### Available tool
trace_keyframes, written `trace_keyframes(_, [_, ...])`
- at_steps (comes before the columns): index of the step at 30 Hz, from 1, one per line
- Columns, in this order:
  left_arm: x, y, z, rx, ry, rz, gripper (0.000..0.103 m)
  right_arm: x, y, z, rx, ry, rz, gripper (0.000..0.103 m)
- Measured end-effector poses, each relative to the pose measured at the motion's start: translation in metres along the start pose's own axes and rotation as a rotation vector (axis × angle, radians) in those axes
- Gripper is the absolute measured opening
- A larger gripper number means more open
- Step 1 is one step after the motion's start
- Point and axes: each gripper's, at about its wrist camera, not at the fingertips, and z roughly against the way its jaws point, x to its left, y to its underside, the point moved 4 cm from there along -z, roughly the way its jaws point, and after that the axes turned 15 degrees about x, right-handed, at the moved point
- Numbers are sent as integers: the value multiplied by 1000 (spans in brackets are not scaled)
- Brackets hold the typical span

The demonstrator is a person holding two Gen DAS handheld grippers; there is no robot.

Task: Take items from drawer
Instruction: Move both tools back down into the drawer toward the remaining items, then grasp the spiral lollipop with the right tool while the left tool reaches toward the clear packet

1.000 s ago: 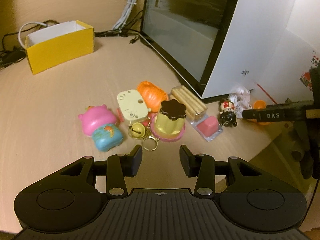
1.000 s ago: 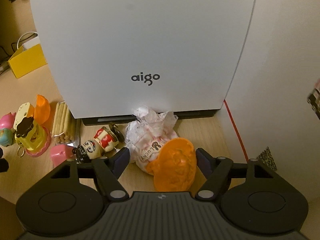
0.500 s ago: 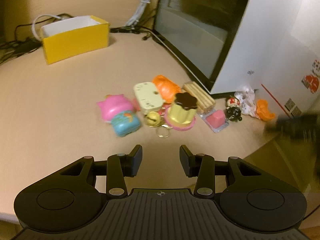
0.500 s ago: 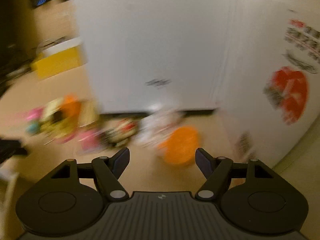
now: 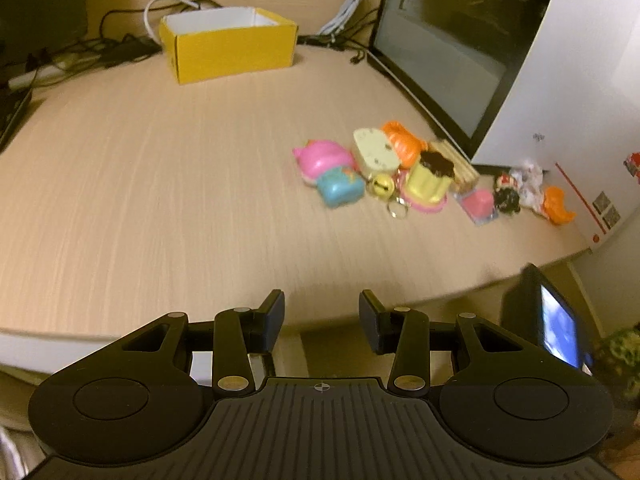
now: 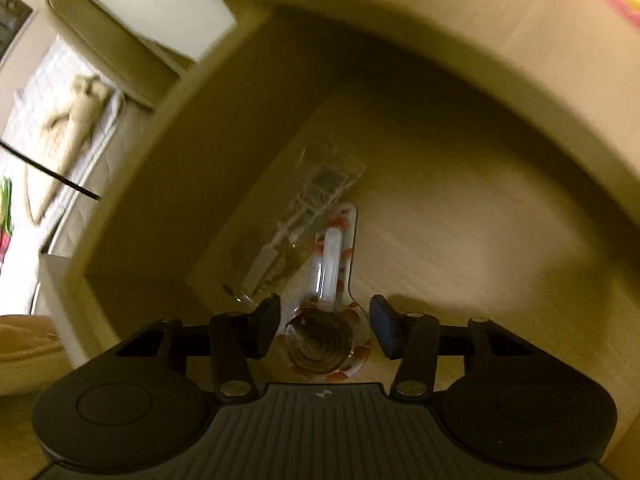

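The left gripper (image 5: 321, 316) hangs over the near edge of the wooden table (image 5: 160, 184). Its two fingers are spread apart and there is nothing between them.

On the table, off to the right, sits a bunch of small toys, packed close together. There is a pink squishy toy (image 5: 322, 159) with a blue one (image 5: 340, 188) just in front of it. Next to them are a pale yellow toy (image 5: 374, 153), an orange one (image 5: 402, 144), a gold bell (image 5: 380, 185) and a yellow pudding toy (image 5: 430, 180) with a dark brown top. Further right are a pink block in a clear wrapper (image 5: 478, 203), a small doll (image 5: 506, 194), a crinkly white packet (image 5: 530, 182) and another orange toy (image 5: 558, 205). The picture is a bit blurry here. Behind the toys stands a big white computer case (image 5: 560, 80) with a dark glass side. A yellow box (image 5: 228, 46), open on top, sits far back on the table, with cables (image 5: 120, 46) beside it.

The right gripper (image 6: 325, 322) is down in the open drawer (image 6: 460, 200). Its fingers are wide apart and are not squeezing anything. Between them, close to the camera, lies a clear packet with red spots (image 6: 332, 308). It has a round brown spiral thing at the near end and a white stick part pointing away. Whether the fingers touch it is hard to tell. Just to its left lies a clear plastic bag (image 6: 296, 232) with something pale inside. The drawer is dark and shadowy.
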Motion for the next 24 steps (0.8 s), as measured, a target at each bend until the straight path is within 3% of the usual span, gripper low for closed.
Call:
trace_keyframes(3, [-3,7,-3,14,10,-3,45,-8,-5,-2,16,11,-1,40])
trace_keyframes(11, [-4,16,-8,22,28,2,45,-53,20,15,-26,296,-61,37])
trace_keyframes(12, [-2,17,-7,19,25,14,45,-52,21,21,-47,286,-54,37])
trace_keyframes(16, [10,22,-2,7,4,58,45,-23,9,38,-96,52,-7,39])
trace_keyframes(18, [16,26,2,5,-7,80,45,-3,-4,33,-89,-14,31,40])
trace_keyframes(24, [26,30,7,10,-21,106,45,44,-24,-5,-10,42,195,39])
